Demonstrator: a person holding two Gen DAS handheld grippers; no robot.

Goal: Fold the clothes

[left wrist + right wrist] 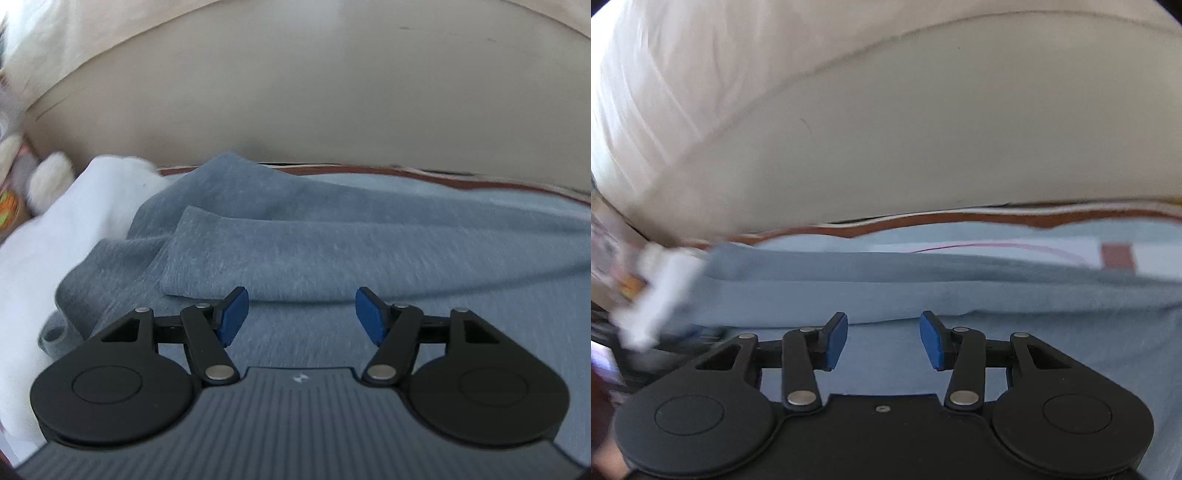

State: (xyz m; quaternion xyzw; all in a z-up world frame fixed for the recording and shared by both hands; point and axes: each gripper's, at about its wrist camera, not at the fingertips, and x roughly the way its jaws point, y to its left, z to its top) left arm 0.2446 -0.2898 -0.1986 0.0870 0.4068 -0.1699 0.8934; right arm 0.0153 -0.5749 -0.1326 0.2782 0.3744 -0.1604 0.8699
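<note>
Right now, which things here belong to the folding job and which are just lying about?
Job: blue-grey garment, left gripper, right gripper, both open over it.
Lying about: white cloth, cream cushion, plush toy.

Home bedroom suggested: padded cream headboard (pixel 923 122), patterned bedsheet (pixel 1015 240) with brown trim, white pillow (pixel 55 236), plush toy (pixel 48 177) seen at bedside.

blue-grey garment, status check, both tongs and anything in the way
Left tongs open, empty. Right tongs open, empty. Blue-grey garment lying partly folded, ungripped. White cloth beside its left edge.
</note>
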